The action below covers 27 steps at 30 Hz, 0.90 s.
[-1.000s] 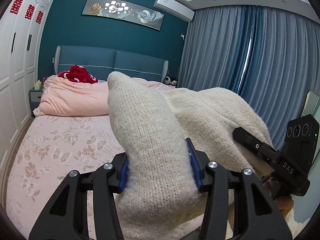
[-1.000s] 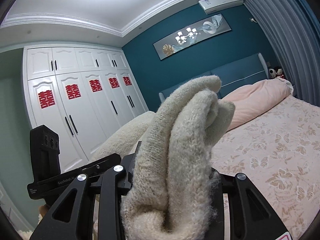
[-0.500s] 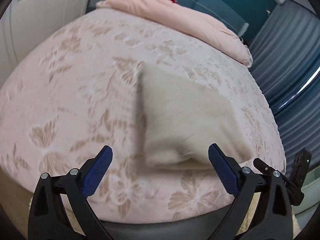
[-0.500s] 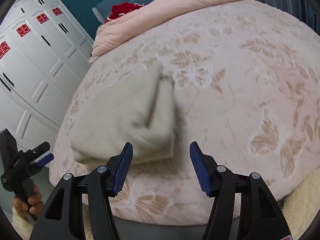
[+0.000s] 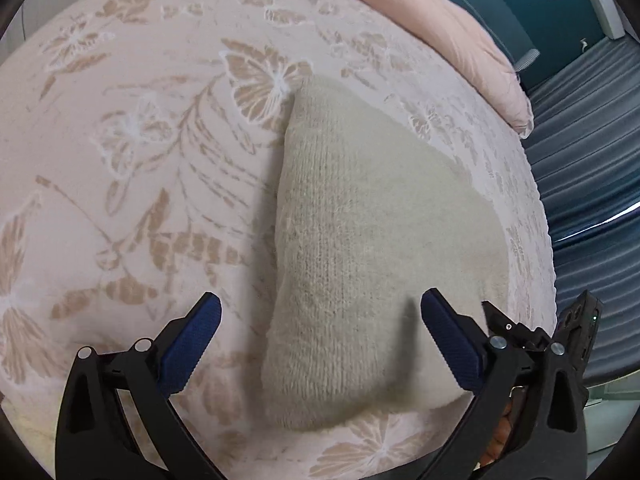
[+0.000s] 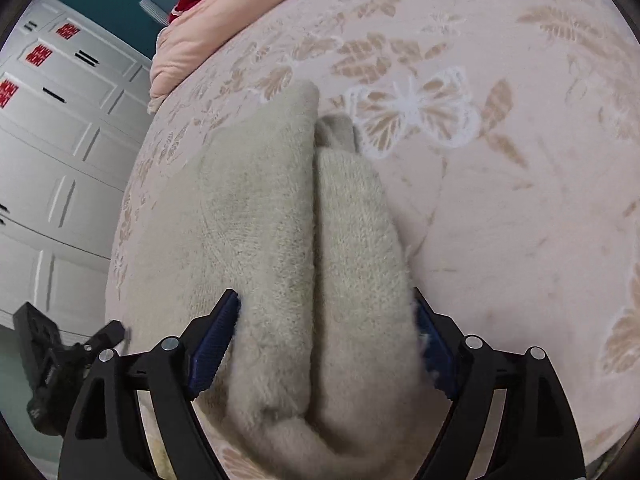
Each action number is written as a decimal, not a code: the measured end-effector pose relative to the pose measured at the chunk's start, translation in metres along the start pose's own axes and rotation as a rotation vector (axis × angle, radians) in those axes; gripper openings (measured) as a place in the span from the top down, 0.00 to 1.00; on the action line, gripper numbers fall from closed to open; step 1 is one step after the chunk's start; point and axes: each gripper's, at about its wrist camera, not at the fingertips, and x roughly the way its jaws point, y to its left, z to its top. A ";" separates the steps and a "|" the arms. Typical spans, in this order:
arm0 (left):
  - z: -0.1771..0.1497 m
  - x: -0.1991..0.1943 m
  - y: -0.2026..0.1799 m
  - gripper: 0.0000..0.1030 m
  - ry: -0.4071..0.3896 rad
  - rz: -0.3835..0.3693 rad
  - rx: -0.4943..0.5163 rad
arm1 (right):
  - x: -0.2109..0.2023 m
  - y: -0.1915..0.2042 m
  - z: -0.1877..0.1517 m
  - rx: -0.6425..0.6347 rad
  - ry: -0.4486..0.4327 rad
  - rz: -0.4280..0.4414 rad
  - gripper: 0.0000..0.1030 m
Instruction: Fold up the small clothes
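Here the biggest thing ahead of both tongs is the bed point(image 5: 132, 168), its pink cover printed with tan butterflies, and on it lies the cream knit garment point(image 5: 360, 240), already doubled over into a thick wedge. Beyond the tongs, toward the headboard, sits a pink duvet point(image 5: 452, 20); white wardrobe doors point(image 6: 60, 152) stand off to the left of the right tongs.

The left gripper point(image 5: 320, 344) hangs spread wide and empty, the garment's near rounded edge sitting between and just ahead of its blue pads point(image 5: 192, 344), touching neither as far as I can see. The right gripper point(image 6: 324, 344) straddles the bundle's bulky end: both blue pads flank the knit closely, though whether they press it or merely bracket it I cannot tell (fuzz hides the right pad's face).

To do this step well, I judge the folded piece wants settling flat: release cleanly, draw the tongs straight back along their own line so the pile does not drag open, then press the top layer down lightly.

The knit looks soft, fluffy and springy, with fine vertical ribs; from the right tongs two rolled folds show side by side with a seam-like groove between them, and a small tab of fabric pokes out at the far end.
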 end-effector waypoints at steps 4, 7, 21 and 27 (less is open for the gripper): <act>0.007 -0.001 -0.018 0.56 -0.005 -0.044 0.054 | -0.033 0.043 0.010 -0.135 -0.095 0.049 0.68; 0.012 -0.038 -0.047 0.59 -0.099 -0.081 0.154 | -0.079 0.075 0.012 -0.244 -0.219 0.113 0.69; -0.023 -0.049 -0.035 0.31 -0.172 0.162 0.227 | -0.093 0.060 -0.023 -0.339 -0.234 -0.078 0.56; -0.069 -0.048 -0.035 0.26 -0.115 0.266 0.376 | -0.070 0.059 -0.050 -0.413 -0.166 -0.189 0.54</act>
